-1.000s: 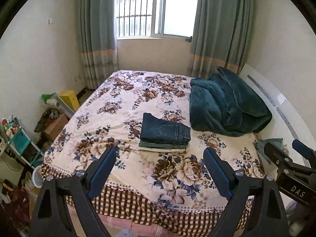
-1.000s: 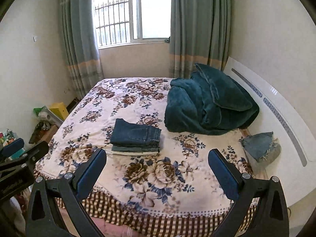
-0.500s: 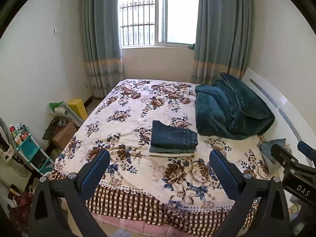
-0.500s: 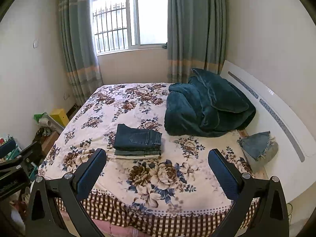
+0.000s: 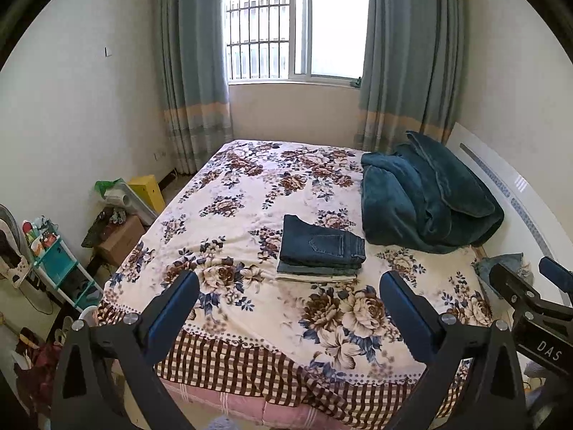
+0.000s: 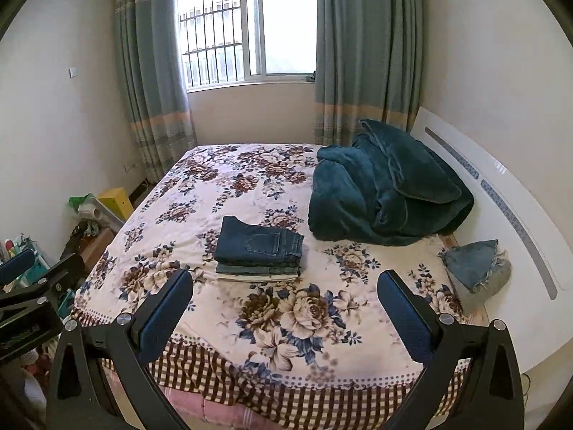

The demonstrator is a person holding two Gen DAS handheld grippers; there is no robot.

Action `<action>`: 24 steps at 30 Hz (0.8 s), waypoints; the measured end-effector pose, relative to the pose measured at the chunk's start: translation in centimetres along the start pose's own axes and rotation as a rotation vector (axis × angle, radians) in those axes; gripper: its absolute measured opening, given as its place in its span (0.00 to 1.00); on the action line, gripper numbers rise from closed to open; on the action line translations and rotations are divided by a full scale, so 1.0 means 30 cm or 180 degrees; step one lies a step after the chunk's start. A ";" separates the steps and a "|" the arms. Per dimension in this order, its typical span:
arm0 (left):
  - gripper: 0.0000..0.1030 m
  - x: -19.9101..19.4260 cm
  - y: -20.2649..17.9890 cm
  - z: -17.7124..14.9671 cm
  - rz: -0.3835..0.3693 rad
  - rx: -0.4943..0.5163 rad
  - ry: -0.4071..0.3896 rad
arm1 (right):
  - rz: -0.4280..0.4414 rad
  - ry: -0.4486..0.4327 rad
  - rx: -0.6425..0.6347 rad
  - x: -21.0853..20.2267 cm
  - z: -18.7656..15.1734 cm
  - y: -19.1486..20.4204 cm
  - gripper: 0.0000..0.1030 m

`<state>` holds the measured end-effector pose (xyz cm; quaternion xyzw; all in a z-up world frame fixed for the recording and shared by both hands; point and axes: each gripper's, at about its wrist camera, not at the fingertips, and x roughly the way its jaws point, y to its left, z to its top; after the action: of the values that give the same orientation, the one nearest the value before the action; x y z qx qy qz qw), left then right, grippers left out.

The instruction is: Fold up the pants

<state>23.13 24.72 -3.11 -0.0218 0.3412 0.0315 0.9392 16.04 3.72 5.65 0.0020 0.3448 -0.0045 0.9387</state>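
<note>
Nearest each camera, both tools stand with fingers spread wide and nothing between them: the left gripper (image 5: 289, 302) and the right gripper (image 6: 285, 299) hang short of the foot of the bed (image 5: 222, 326). Over the last second both have drawn back and risen, so that the room takes up more of each view and the bed looks smaller. That retreat, with both grippers empty, suggests the current fold is finished and the person is stepping away.

Ahead of both grippers, slightly right of centre for the left and slightly left for the right, the folded pants (image 5: 322, 243) lie as the top layer of a neat stack (image 6: 258, 268) on the floral cover, well beyond the fingertips. The stack has not shifted.

Farther on and to the right, a heaped teal blanket (image 6: 386, 197) sits by the headboard. To the right gripper's right, a denim piece (image 6: 472, 268) lies at the mattress edge; whether it is unfolded pants or shorts is hard to make out, and in the left view the other tool partly covers it. The lower garments in the stack show only their edges.
</note>
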 end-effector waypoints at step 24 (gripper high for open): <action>1.00 -0.029 0.003 0.000 0.0055 -0.0031 0.0016 | 0.0080 0.0025 -0.0013 0.002 -0.005 0.016 1.00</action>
<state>22.47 24.79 -2.54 -0.0235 0.3435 0.0413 0.9379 15.98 4.19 5.51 0.0043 0.3484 0.0080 0.9373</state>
